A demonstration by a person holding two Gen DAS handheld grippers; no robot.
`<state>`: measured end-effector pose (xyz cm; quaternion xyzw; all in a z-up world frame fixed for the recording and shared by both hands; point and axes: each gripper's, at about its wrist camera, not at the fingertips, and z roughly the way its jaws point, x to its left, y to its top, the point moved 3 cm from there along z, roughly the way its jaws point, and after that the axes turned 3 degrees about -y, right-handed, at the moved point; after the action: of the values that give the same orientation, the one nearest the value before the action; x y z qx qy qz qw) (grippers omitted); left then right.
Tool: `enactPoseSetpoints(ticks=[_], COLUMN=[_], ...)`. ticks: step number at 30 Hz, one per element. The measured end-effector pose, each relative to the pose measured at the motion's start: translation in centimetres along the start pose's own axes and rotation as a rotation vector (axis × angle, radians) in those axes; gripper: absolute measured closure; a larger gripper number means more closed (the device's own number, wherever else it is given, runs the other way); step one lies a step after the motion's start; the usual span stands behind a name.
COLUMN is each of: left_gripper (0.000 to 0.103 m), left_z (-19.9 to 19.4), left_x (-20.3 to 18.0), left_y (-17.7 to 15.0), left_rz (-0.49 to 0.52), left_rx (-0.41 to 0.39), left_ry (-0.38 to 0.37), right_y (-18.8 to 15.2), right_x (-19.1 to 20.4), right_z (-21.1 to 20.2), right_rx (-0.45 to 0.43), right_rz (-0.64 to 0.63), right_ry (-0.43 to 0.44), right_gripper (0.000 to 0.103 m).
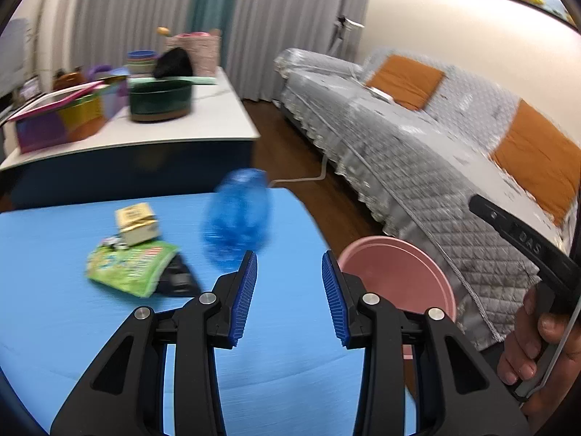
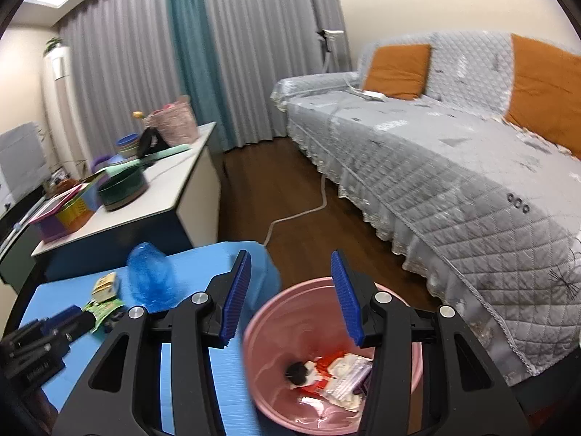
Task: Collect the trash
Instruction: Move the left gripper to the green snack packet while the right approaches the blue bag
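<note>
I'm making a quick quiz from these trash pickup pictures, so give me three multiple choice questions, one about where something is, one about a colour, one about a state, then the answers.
1. Where is the green snack packet?
A. on the blue table
B. in the bin
C. on the sofa

2. What colour is the trash bin?
A. white
B. pink
C. black

3. How does the left hand-held gripper stand?
A. shut on the packet
B. shut on the bottle
C. open, holding nothing

Answers:
1 A, the packet lies on the tabletop beside the small yellow box.
2 B, its rim and inner wall are pink, with wrappers at the bottom.
3 C, only blue tabletop shows between its pads; the blue bottle is farther off.
</note>
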<state>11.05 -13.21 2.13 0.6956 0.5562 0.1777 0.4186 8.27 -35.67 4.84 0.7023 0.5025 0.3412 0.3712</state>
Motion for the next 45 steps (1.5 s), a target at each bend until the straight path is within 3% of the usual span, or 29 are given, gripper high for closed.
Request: enactPoseSetpoints(ticks=[12,23,32,35,45], left_gripper=[0.066,0.066,0.066,0.06,0.06], left_z=[-1.5,0.2,2.6,3.2,5.9], left_x=[8.8,14.2,17.2,17.9,19.2], left_y=[-1.6,-3.0,-4.1,-4.4,-4.9], left_rz=[-0.126,-0.296,-0.433,-0.48,-0.558], left_rx=[-0.059,-0.058,-0.008,0.009,0.04], left_ry=[0.123,0.171,0.148,0.129,0.099], right_y=[-2.2,-4.4,-5.9,-6.4,-7.5], right_x=[7.1,12.1,15.4,16.0,18.4], right_z=[0.6,3.7,6.4,7.5,11.1], right_rx=[0.015,0.072,0.104,0.119,0.173], right_rz=[-0.115,-0.157,-0.215,-0.222,-0.276], right_ry=[0.086,0.138,0.161,0.162,0.17], right_gripper=[0.056,0.056,0.055,0.051,0.04])
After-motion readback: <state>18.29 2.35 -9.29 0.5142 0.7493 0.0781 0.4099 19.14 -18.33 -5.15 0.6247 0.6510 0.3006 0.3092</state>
